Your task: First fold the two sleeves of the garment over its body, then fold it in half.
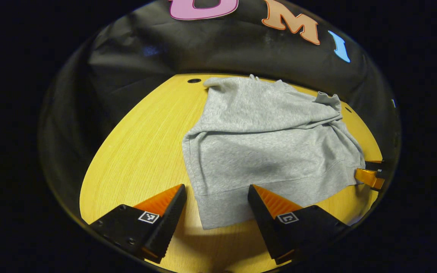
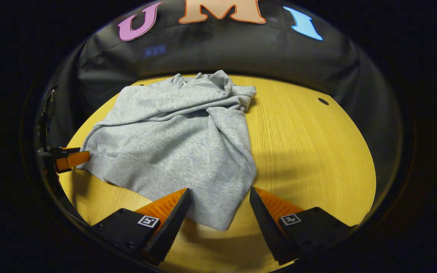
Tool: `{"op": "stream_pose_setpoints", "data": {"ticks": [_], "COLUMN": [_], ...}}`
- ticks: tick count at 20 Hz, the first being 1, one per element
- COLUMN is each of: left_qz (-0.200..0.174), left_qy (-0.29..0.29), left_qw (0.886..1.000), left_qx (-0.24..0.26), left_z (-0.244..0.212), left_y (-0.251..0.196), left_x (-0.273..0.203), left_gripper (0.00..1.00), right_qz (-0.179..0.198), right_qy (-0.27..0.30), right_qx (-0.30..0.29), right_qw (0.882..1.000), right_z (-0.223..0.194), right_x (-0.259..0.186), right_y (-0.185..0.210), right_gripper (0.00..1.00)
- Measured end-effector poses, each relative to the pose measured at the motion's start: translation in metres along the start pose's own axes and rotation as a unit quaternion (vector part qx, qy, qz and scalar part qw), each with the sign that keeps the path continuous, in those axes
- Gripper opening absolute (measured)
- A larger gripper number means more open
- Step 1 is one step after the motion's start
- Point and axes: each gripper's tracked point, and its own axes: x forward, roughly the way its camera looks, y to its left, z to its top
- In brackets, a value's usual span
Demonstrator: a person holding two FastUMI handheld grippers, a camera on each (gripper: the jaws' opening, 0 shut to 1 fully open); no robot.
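A grey sweatshirt (image 1: 264,151) lies on the round yellow table (image 1: 139,151), both sleeves folded in over its body. In the left gripper view my left gripper (image 1: 217,187) stands open, its fingers either side of the hem's near left corner. The right gripper (image 1: 370,175) shows at the hem's far right edge. In the right gripper view the sweatshirt (image 2: 176,144) spreads left of centre, and my right gripper (image 2: 220,191) is open around the hem's near right corner. The left gripper (image 2: 68,159) shows beside the hem's left corner.
The black cloth wall (image 1: 203,49) rings the table's far side. Small dark holes (image 1: 194,80) sit near the table's far rim, another hole (image 2: 323,101) at the right. Bare tabletop (image 2: 309,151) lies right of the garment in the right gripper view.
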Motion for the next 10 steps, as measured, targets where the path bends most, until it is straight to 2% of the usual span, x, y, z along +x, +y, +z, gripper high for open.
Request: {"op": "stream_pose_setpoints", "data": {"ticks": [2,3,4,5,6,7,8,9,10], "left_qz": [-0.002,-0.003,-0.009,-0.015,-0.018,-0.021,-0.024,-0.030,-0.032], "left_qy": [-0.006,-0.005,-0.006,-0.006,-0.010,-0.011,-0.013,-0.018,-0.025], "left_qw": [1.000,1.000,1.000,1.000,1.000,1.000,1.000,0.999,0.999], "left_qx": [0.000,0.005,0.008,0.011,0.010,0.009,0.007,0.005,0.000], "left_z": [0.001,0.002,0.003,0.005,0.006,0.007,0.008,0.009,0.012], "left_y": [-0.004,-0.006,-0.008,-0.009,-0.010,-0.010,-0.012,-0.015,-0.018], "left_x": [0.003,0.003,0.003,0.003,0.006,0.006,0.008,0.009,0.012], "left_gripper": [0.91,0.87,0.80,0.75,0.65,0.60,0.48,0.46,0.25], "right_qz": [-0.002,0.002,0.009,0.016,0.021,0.027,0.034,0.045,0.053], "right_qy": [0.002,0.004,0.007,0.008,0.011,0.016,0.022,0.036,0.055], "right_qx": [0.015,0.013,0.009,0.009,0.023,0.044,0.058,0.071,0.087], "right_qw": [1.000,1.000,1.000,1.000,0.999,0.999,0.998,0.996,0.993], "right_z": [-0.001,-0.001,-0.001,0.000,0.000,0.000,0.001,0.000,0.000], "right_x": [0.002,0.000,0.001,0.001,0.004,0.004,0.005,0.003,0.004], "right_y": [-0.001,0.002,0.005,0.006,0.008,0.011,0.011,0.012,0.015], "right_gripper": [1.00,0.93,0.81,0.76,0.57,0.39,0.25,0.19,0.15]}}
